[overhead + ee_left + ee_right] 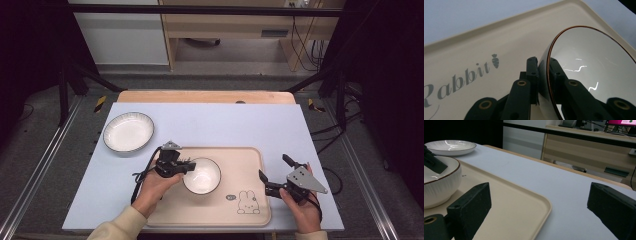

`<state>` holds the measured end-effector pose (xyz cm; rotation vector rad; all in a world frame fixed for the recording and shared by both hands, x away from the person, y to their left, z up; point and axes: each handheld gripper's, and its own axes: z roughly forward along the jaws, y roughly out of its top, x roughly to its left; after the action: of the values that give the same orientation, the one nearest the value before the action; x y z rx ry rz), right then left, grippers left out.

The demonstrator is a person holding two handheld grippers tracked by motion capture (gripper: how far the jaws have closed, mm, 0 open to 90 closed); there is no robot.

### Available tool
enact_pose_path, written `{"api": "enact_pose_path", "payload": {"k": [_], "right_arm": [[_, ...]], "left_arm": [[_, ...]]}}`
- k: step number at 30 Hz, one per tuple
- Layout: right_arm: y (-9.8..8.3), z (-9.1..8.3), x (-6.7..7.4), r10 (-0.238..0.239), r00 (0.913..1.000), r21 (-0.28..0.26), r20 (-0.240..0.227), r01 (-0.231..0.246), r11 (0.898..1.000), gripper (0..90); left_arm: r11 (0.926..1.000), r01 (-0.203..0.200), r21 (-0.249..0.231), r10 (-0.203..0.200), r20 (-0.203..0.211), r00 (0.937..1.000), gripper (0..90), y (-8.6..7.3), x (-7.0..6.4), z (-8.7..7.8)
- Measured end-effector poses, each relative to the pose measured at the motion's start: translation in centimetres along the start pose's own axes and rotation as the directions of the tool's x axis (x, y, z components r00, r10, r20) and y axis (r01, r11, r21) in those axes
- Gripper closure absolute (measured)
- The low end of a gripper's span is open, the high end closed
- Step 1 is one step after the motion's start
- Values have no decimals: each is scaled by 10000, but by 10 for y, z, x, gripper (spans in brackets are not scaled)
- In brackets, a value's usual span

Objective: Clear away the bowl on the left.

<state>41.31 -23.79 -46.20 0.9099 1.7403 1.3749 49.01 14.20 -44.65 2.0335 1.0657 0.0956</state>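
The left claw (187, 167) pinches the rim of a white bowl (202, 175) that sits on a beige tray (250, 165) near the front of the pale blue surface (225, 125). In the left gripper view, one black jaw lies against the ribbed outer wall of the bowl (594, 72) and the other against its glossy inside, with the thin brown rim line running between them; the tray (486, 45) beneath carries grey lettering reading "Rabbit" and a small carrot mark. The bowl stands upright in the left half of the tray, and a rabbit drawing (248, 202) is printed at the tray's near right corner. The right claw (274, 174) is spread wide and holds nothing; it hovers over the right edge of the tray, well apart from the bowl. In the right gripper view its two jaws stand far apart, with the tray's rounded corner (544, 205) between them and the bowl (439, 185) off to the left. A shallow white plate (128, 131) rests on the surface beyond the tray's far left corner, apart from it.
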Motion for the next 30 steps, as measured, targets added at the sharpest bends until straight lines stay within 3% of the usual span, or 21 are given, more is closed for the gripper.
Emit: {"api": "enact_pose_path", "payload": {"k": [30], "right_arm": [[-2, 2, 2, 29, 9999, 108, -114, -28, 9999, 54]], "left_arm": [[9988, 480, -48, -479, 250, 9985, 812, -3, 6, 3]]}}
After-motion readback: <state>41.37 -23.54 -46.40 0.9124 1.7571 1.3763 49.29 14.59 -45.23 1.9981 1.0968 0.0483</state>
